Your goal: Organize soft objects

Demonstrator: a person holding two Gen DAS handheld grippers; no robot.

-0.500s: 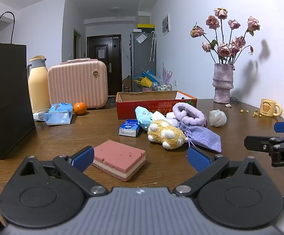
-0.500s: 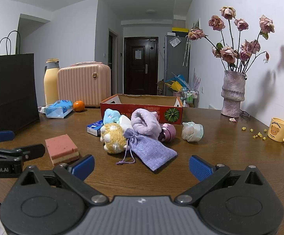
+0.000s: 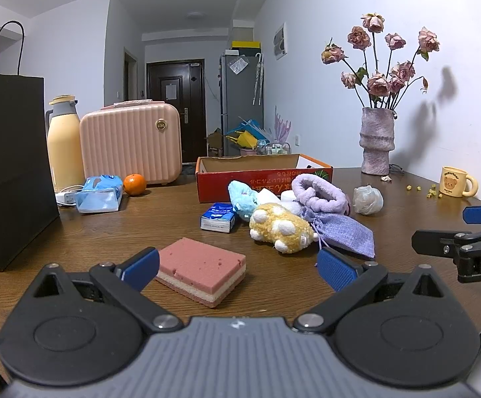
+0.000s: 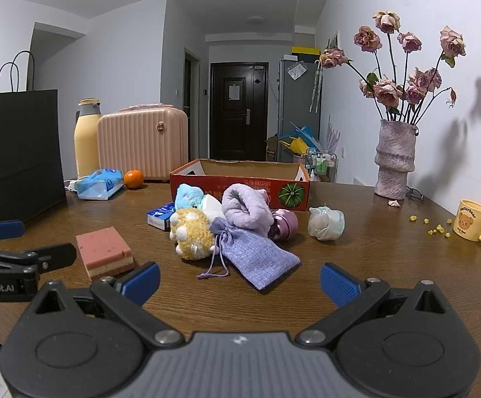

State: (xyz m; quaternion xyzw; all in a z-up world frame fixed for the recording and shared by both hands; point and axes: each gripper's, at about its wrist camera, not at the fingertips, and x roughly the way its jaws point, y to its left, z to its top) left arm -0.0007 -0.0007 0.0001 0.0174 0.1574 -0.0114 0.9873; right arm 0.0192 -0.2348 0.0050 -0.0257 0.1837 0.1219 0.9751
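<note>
At the middle of the wooden counter (image 4: 373, 265) lies a heap of soft things: a yellow plush paw (image 4: 192, 237), a lilac drawstring pouch (image 4: 257, 255) leaning against it, a folded lilac fleece piece (image 4: 245, 210) behind, and a pale blue plush (image 4: 189, 196) at the back. A pink sponge (image 3: 200, 270) lies apart to the left of the heap, just ahead of the left tongs (image 3: 239, 265), whose jaws are spread wide with nothing gripped. The right tongs (image 4: 239, 280) likewise gape wide and empty, short of the pouch. Behind the heap stands an open red cardboard box (image 4: 240, 185). A small blue tissue pack (image 4: 159, 217) touches the heap's left side; a wrapped whitish bundle (image 4: 326, 224) sits just right of it. Farther left are a blue wipes pack (image 4: 99, 184), an orange (image 4: 133, 178), a pink case (image 4: 142, 142), a yellow flask (image 4: 86, 137) and a black paper bag (image 4: 21, 152). To the right stand a vase of dried roses (image 4: 394, 162) and a yellow mug (image 4: 472, 225).
</note>
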